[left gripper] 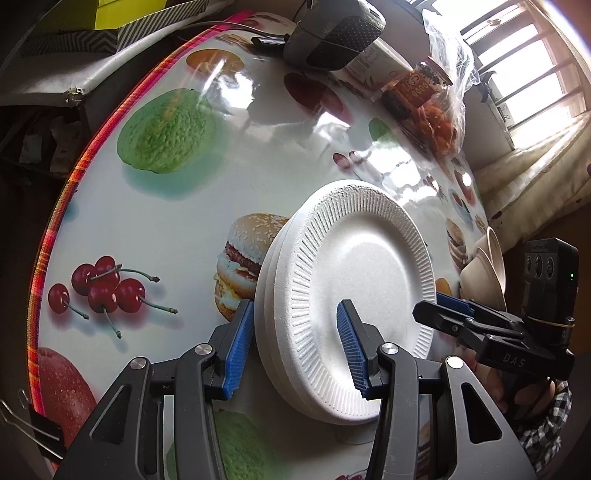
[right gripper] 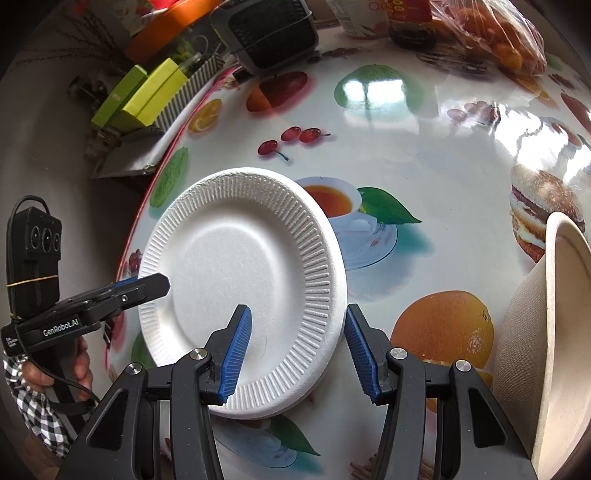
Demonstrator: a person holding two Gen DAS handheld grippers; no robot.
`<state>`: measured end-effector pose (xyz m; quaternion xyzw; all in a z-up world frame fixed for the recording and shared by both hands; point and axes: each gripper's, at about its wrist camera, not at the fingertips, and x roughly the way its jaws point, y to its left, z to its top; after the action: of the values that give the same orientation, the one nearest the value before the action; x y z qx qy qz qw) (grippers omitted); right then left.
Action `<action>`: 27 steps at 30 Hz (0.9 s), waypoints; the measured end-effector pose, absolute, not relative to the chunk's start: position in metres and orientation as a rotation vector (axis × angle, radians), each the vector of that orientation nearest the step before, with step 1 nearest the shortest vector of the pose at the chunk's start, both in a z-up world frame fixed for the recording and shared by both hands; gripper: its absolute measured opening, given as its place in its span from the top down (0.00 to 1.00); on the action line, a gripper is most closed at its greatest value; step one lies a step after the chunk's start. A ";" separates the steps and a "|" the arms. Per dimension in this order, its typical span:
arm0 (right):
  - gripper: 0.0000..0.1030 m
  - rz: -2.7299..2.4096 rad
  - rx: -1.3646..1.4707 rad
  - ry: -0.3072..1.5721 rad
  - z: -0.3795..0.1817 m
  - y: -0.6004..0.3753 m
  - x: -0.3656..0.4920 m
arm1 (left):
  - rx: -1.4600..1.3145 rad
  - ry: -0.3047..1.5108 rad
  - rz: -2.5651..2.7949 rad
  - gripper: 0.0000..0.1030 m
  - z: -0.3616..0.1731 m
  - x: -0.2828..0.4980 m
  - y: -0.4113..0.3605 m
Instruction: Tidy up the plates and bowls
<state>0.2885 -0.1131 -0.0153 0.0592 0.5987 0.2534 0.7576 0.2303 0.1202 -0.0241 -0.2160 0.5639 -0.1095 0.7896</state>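
Both claws straddle opposite rims of the stack of plates [left gripper: 354,295] on the table [left gripper: 155,221]: left claw [left gripper: 295,349] and right claw [right gripper: 295,354] half-open, grip unclear. Only the right view shows bowls [right gripper: 554,332] at 3 o'clock, full-size.

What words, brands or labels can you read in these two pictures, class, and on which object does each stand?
"DAS": on the black body of the right gripper, seen from the left wrist.
"GenRobot.AI": on the black body of the left gripper, seen from the right wrist.
Jar label: gold print, too blurred to read.
White container: orange lettering, cut off and unreadable.
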 end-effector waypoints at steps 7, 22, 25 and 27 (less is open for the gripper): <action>0.49 0.550 0.117 1.303 -0.015 -0.111 0.288 | -0.464 1.217 -0.241 0.54 -0.026 0.232 0.121; 0.43 0.556 0.154 1.272 -0.009 -0.116 0.272 | -0.429 1.143 -0.196 0.51 -0.002 0.210 0.132; 0.43 0.560 0.168 1.256 -0.005 -0.119 0.264 | -0.420 1.120 -0.202 0.51 0.007 0.204 0.127; 0.42 0.558 0.179 1.246 -0.002 -0.122 0.258 | -0.410 1.104 -0.202 0.51 0.013 0.199 0.123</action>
<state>0.2582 -0.1222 -0.0024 0.0824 0.5748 0.2574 0.7724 0.1993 0.1234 0.0134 -0.1931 0.5197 -0.0952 0.8268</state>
